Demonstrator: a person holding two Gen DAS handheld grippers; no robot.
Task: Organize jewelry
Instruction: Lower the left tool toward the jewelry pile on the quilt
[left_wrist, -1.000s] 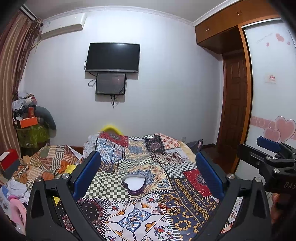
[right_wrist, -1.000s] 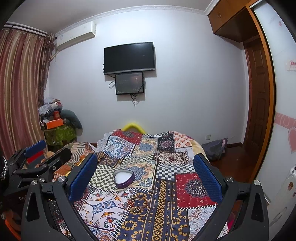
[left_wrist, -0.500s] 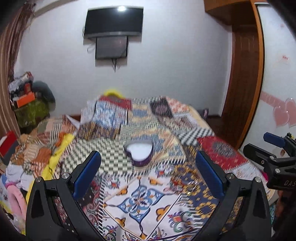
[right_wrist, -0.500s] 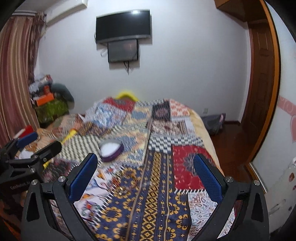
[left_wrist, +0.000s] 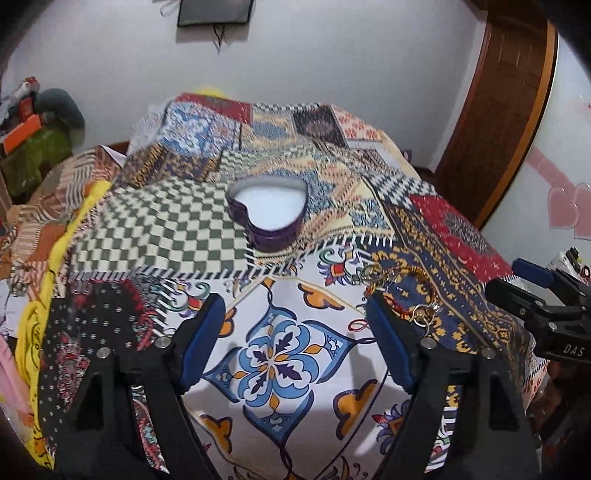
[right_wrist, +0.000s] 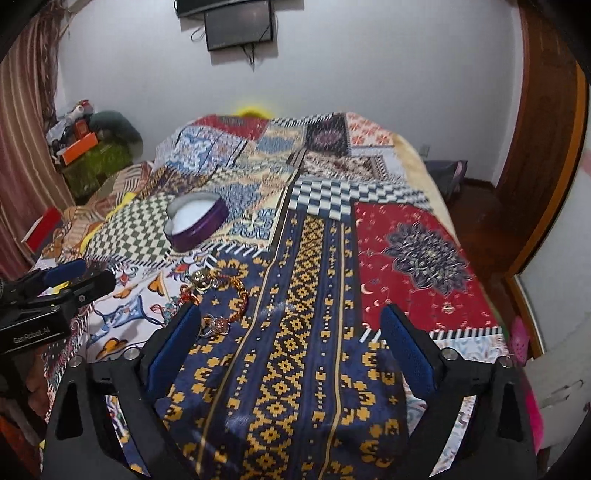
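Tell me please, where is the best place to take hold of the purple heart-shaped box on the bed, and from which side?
The heart-shaped box stands open and upright on the blanket, its white inside showing. Probably best to grip its thin purple wall from above, one pad inside the rim and one outside, at the pointed near end facing the left gripper, whose jaws have just been closing with nothing between them.

"DAS" on right gripper, "GenRobot.AI" on left gripper

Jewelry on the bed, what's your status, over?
Both grippers, left and right, open, closing slightly, nothing between. Jewelry loose on quilt; heart-shaped box open. Path clear.
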